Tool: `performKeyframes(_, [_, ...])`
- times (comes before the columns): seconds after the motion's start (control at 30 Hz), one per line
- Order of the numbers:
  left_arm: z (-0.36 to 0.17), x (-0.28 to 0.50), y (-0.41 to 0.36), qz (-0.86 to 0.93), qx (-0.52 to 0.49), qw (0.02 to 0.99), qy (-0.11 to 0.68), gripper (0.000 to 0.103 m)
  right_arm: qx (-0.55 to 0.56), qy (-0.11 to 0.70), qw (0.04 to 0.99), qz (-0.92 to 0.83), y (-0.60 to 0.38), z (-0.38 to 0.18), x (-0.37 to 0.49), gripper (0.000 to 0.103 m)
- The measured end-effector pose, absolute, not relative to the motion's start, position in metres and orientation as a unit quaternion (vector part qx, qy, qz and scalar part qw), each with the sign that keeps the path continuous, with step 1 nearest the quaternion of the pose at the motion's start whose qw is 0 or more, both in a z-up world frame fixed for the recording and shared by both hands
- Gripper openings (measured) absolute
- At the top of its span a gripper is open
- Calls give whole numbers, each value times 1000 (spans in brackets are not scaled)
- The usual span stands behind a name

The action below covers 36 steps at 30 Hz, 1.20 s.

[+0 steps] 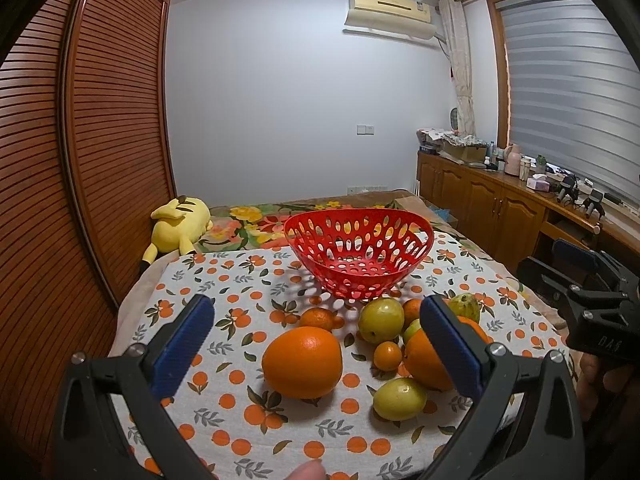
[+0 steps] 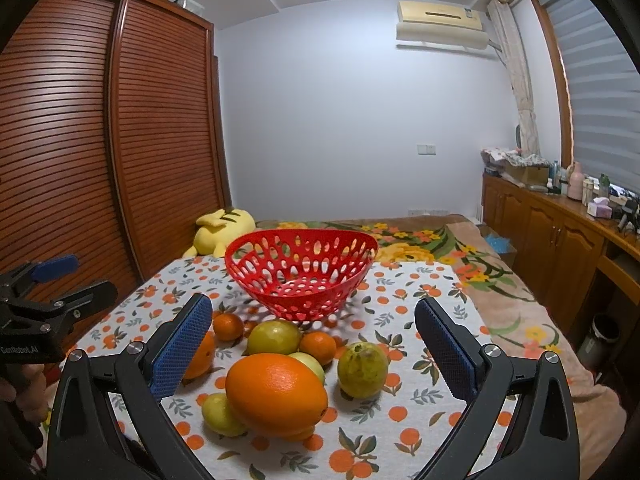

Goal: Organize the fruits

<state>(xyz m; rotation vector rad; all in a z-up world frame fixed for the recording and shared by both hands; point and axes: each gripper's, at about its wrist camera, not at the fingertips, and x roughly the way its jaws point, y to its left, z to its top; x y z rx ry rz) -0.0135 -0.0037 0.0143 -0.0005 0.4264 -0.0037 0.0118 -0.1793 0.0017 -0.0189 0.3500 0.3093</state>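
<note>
A red perforated basket stands empty at the far side of an orange-print cloth. In front of it lie loose fruits: a big orange, a second big orange, green-yellow round fruits, small tangerines and a guava. My left gripper hovers open over the near fruits, holding nothing. Just right of it, my right gripper is open too, its fingers either side of the big orange and guava but not touching them.
A yellow plush toy lies behind the cloth's left corner. A slatted wooden wardrobe runs along the left. A wooden cabinet with bottles lines the right wall. A floral blanket covers the bed beyond.
</note>
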Motion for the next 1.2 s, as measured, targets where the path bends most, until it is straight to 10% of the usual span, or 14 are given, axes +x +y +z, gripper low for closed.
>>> performKeyframes(1.2, [12,-15,-5,-3,0,977,214,103,-10,175,972,157,-173,3,6,103])
